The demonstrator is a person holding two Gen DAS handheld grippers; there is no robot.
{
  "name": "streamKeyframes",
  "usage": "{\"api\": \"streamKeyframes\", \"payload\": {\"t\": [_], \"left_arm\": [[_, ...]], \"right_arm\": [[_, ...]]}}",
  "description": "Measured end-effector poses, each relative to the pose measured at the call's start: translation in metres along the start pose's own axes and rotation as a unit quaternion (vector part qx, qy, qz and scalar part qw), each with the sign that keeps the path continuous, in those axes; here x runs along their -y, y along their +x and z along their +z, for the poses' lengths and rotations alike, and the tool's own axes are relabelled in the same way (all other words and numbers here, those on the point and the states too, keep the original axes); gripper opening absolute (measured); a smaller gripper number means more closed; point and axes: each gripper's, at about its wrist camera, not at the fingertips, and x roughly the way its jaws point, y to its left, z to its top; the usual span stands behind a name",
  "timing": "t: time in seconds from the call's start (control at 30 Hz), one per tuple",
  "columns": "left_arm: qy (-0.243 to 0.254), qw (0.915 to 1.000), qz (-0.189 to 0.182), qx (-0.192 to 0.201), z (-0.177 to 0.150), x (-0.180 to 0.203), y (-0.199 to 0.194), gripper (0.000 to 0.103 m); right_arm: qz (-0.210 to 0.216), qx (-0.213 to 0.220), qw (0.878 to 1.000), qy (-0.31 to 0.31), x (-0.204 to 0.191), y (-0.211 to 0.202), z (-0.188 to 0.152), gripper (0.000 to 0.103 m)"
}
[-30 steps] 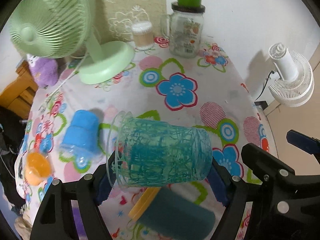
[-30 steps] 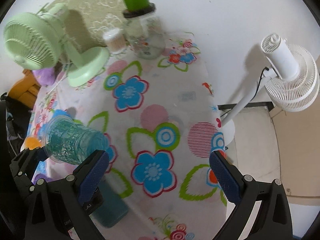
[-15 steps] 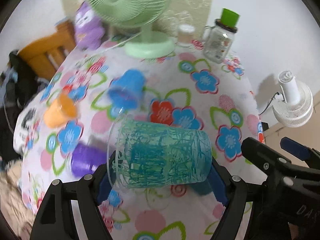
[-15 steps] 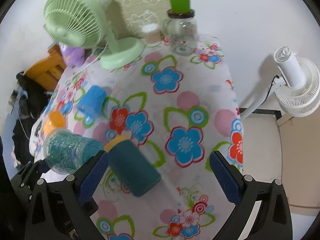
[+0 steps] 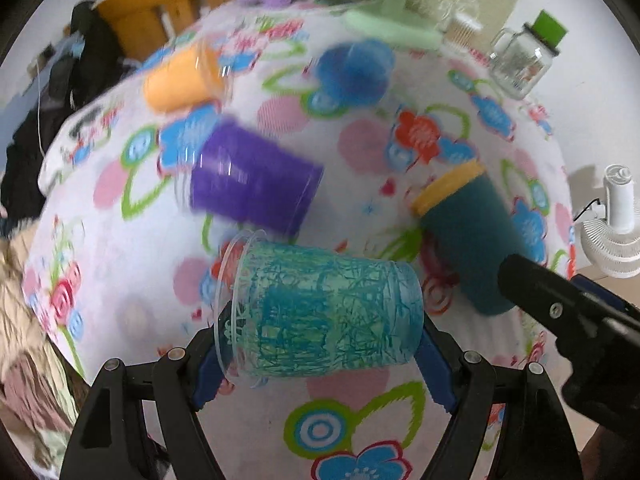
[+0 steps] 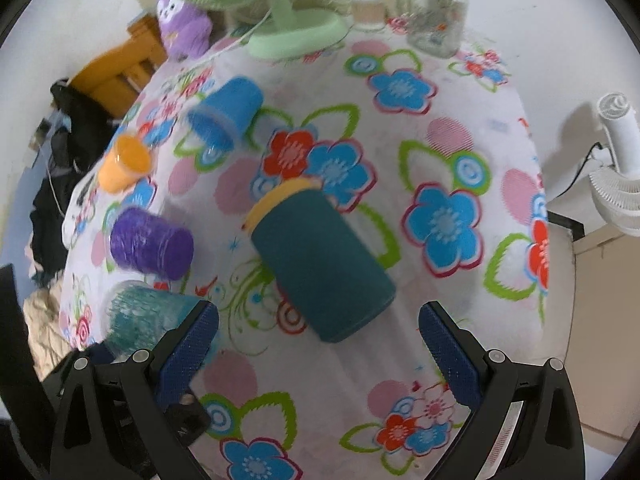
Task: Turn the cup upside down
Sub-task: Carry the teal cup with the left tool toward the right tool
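Observation:
My left gripper (image 5: 320,354) is shut on a clear cup scribbled with teal (image 5: 320,312). It holds the cup on its side above the table, rim to the left. The same cup shows at the lower left of the right wrist view (image 6: 144,316). My right gripper (image 6: 318,344) is open and empty above the near part of the table. A dark teal cup with a yellow rim (image 6: 316,260) lies on its side just beyond it. A purple cup (image 6: 150,244), an orange cup (image 6: 122,162) and a blue cup (image 6: 226,112) also lie on their sides.
The table has a flowered cloth (image 6: 452,216). At its far edge stand a green desk fan (image 6: 280,28), a glass jar with a green lid (image 6: 438,16) and a small white jar (image 6: 366,10). A white floor fan (image 6: 616,184) stands right of the table.
Both grippers have pulled back and risen. The left one still holds the teal-scribbled cup on its side. More of the table and the cups lying on it has come into view.

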Motion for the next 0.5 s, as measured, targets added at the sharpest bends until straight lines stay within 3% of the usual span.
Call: {"api": "streamKeyframes", "payload": {"t": [0.1,0.3,0.43,0.5], "left_arm": [[-0.020,0.9997,-0.003,-0.012,-0.009,-0.006,0.010,0.083],[-0.060,0.9981,0.009,0.009,-0.016,-0.013,0.014,0.083],[-0.058,0.9982,0.016,0.000,-0.015,-0.009,0.024,0.083],[-0.049,0.9986,0.017,-0.002,-0.014,-0.005,0.024,0.089]], "right_arm": [[-0.004,-0.011,1.000,-0.009,-0.005,0.009,-0.004,0.101],[-0.009,-0.021,1.000,-0.015,-0.009,0.020,-0.008,0.101],[-0.010,-0.024,1.000,-0.014,-0.008,0.022,-0.007,0.101],[-0.010,-0.023,1.000,-0.014,-0.008,0.022,-0.006,0.101]]}}
